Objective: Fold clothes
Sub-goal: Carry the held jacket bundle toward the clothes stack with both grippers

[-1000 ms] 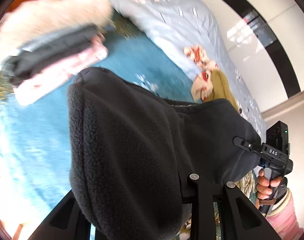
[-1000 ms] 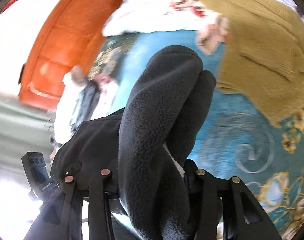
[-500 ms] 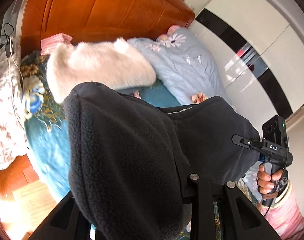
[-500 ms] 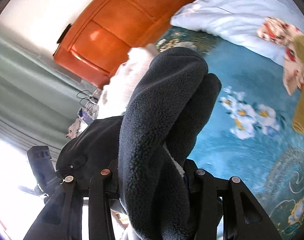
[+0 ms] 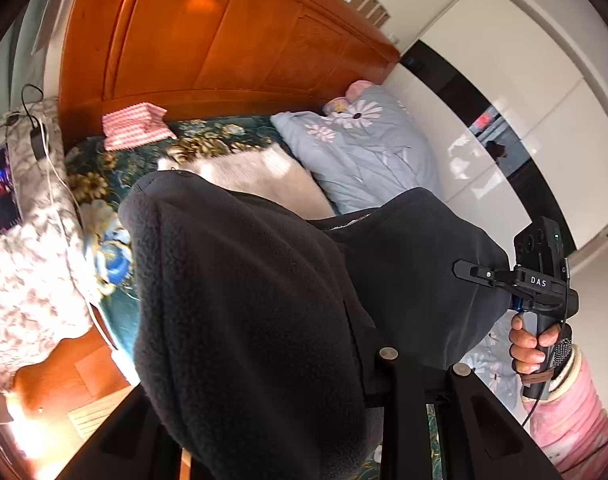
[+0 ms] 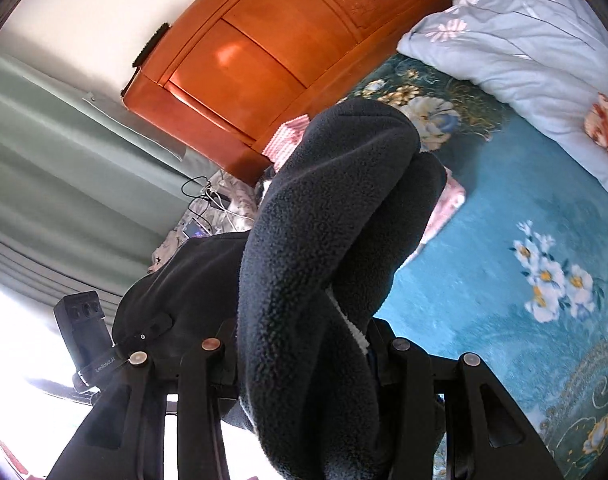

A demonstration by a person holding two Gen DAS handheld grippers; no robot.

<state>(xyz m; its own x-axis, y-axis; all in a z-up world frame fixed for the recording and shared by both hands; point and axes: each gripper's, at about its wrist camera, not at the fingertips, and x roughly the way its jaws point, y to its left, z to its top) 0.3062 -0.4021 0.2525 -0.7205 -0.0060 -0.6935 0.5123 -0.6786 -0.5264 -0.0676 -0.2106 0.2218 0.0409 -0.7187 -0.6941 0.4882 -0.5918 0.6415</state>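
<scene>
A dark grey fleece garment is folded into a thick bundle and held up in the air over the bed between both grippers. My left gripper is shut on one end of it; the fleece covers the fingertips. My right gripper is shut on the other end, with the fleece bulging out between the jaws. The right gripper also shows in the left wrist view, clamped on the far edge. The left gripper body shows in the right wrist view.
The bed has a teal floral cover, a light blue quilt, a white fluffy garment and a pink checked folded item. An orange wooden headboard stands behind. A phone on a cable lies on the left.
Both grippers have swung with the fleece bundle towards the headboard end of the bed. The folded stack and the mustard garment have left view. The grip on the fleece is unchanged.
</scene>
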